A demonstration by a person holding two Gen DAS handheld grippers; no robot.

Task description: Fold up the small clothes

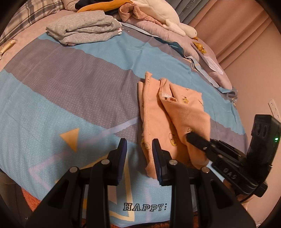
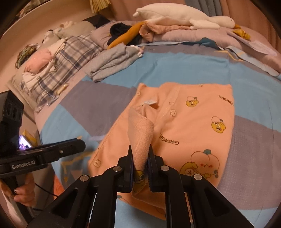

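A small peach-orange garment (image 1: 186, 108) (image 2: 202, 112) with cartoon prints lies on the blue and grey bedspread (image 1: 70, 87) (image 2: 193, 66). One edge of it is lifted into a cone-shaped fold. My right gripper (image 2: 140, 150) is shut on that fold, and in the left wrist view its tip (image 1: 188, 136) pinches the cloth near the garment's near end. My left gripper (image 1: 139, 143) stands open just left of the garment's near corner, with nothing between its fingers. In the right wrist view it shows side-on at the left edge (image 2: 82, 143), held by a hand (image 2: 22, 191).
Folded grey clothes (image 1: 82, 28) (image 2: 112, 63) sit at the far side of the bed. Behind them lie a white plush goose (image 1: 168, 15) (image 2: 175, 17), loose clothes and a plaid cloth (image 2: 58, 64). The bed ends on the right, near a pink wall with an outlet (image 1: 274, 108).
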